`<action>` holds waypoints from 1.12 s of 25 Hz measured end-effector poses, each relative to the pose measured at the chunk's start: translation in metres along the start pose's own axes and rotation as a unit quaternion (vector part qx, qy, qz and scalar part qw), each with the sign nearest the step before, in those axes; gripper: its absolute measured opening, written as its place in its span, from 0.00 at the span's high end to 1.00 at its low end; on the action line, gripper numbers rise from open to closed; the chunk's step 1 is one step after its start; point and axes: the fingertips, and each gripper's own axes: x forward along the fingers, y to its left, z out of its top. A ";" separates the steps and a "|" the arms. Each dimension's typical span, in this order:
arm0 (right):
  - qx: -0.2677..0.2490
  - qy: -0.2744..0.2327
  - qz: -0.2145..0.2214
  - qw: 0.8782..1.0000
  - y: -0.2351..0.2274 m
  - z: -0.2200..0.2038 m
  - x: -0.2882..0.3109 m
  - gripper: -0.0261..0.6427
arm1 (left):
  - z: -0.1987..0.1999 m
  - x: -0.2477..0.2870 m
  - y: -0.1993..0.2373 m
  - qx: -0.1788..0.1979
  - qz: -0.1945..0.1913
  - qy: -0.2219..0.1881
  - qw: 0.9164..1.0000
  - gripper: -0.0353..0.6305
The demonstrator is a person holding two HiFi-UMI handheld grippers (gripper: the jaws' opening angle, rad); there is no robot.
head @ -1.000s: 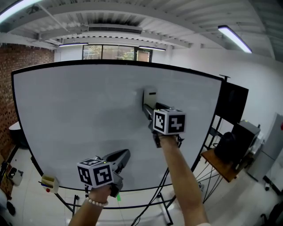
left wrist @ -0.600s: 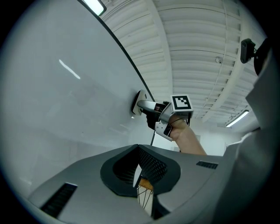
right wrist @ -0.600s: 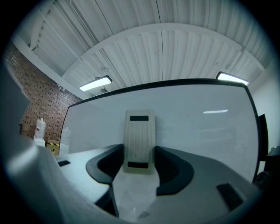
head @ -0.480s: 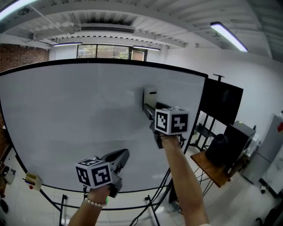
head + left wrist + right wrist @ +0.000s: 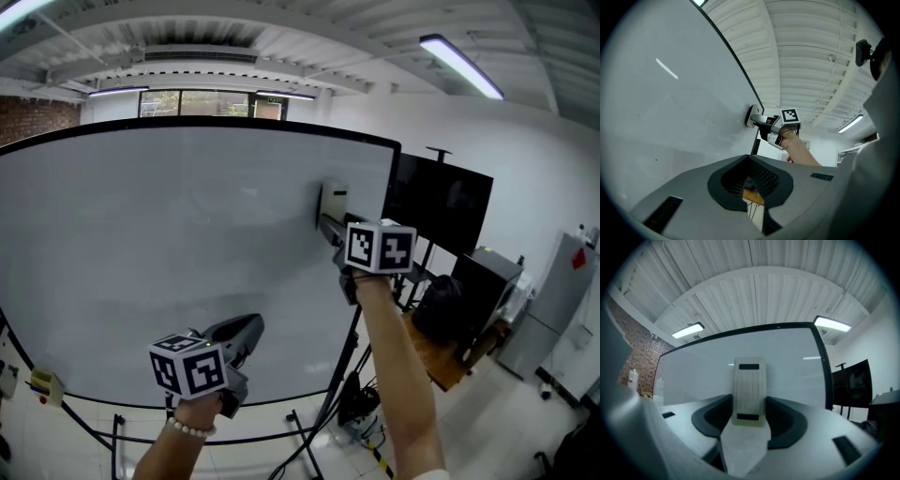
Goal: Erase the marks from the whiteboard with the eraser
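Note:
The whiteboard [image 5: 169,253] fills the left and middle of the head view, and its surface shows only faint smears. A pale ribbed eraser [image 5: 334,201] lies flat against the board near its right edge. My right gripper [image 5: 328,223] is shut on the eraser, which stands upright between the dark pads in the right gripper view [image 5: 749,392]. My left gripper [image 5: 249,328] hangs low in front of the board's bottom part, jaws together with nothing in them. The left gripper view shows the right gripper [image 5: 761,121] and the eraser [image 5: 751,117] on the board.
A black screen [image 5: 441,211] on a stand is just right of the board. Below it are a wooden table [image 5: 455,366] and a dark bag [image 5: 439,302]. The board's stand legs [image 5: 330,403] reach the floor under my right arm. A small yellow item [image 5: 42,382] rests at the board's lower left.
The right gripper has slid the eraser rightward across the board, nearer its right edge. The head view has swung right with it. The left gripper stays low and shut.

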 end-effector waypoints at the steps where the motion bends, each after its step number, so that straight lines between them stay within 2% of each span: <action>1: 0.001 0.001 -0.005 1.000 -0.012 0.000 -0.002 0.59 | -0.001 0.005 -0.003 0.002 -0.004 0.001 1.000 0.95; 12: -0.001 0.010 -0.054 0.998 -0.105 -0.005 -0.023 0.59 | -0.020 0.043 -0.015 0.006 -0.018 0.021 1.000 0.95; 21: -0.007 0.012 -0.069 0.998 -0.130 -0.013 -0.030 0.59 | -0.027 0.052 -0.015 0.003 -0.023 0.030 0.999 0.95; 28: -0.001 0.033 -0.066 0.997 -0.134 -0.050 -0.034 0.59 | -0.030 0.050 -0.010 0.003 -0.020 0.032 0.999 0.95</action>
